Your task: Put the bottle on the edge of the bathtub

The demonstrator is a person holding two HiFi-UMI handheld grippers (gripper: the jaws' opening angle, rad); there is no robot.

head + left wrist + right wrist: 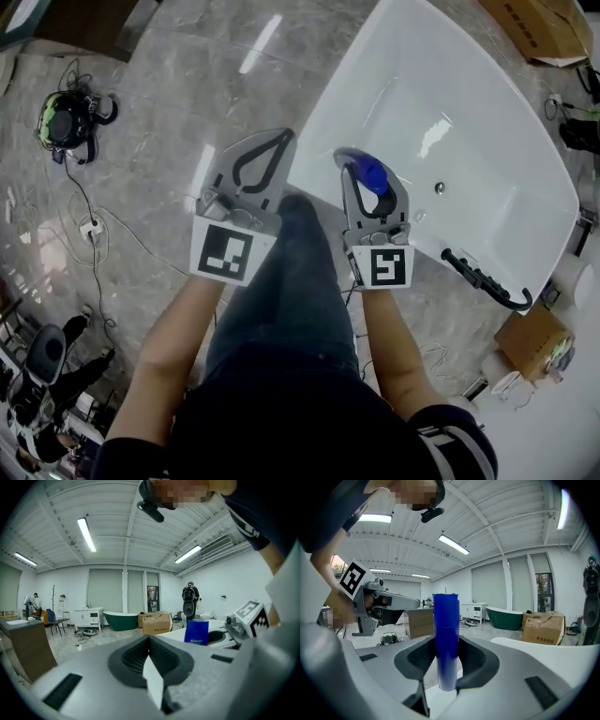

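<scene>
My right gripper [362,161] is shut on a blue bottle [374,174] and holds it over the near rim of the white bathtub [319,141]. In the right gripper view the bottle [446,639] stands upright between the two jaws, with the tub rim [534,648] low at the right. My left gripper [281,137] is shut with nothing in it and hangs over the floor just left of the tub. From the left gripper view, the bottle [196,632] and the right gripper's marker cube [248,617] show at the right.
A black faucet [483,278] sits on the tub's near right end. Cardboard boxes [544,28] lie beyond the tub and another box [534,337] beside it. Cables and a headset [66,117] lie on the floor at the left. A green tub [121,619] stands far off.
</scene>
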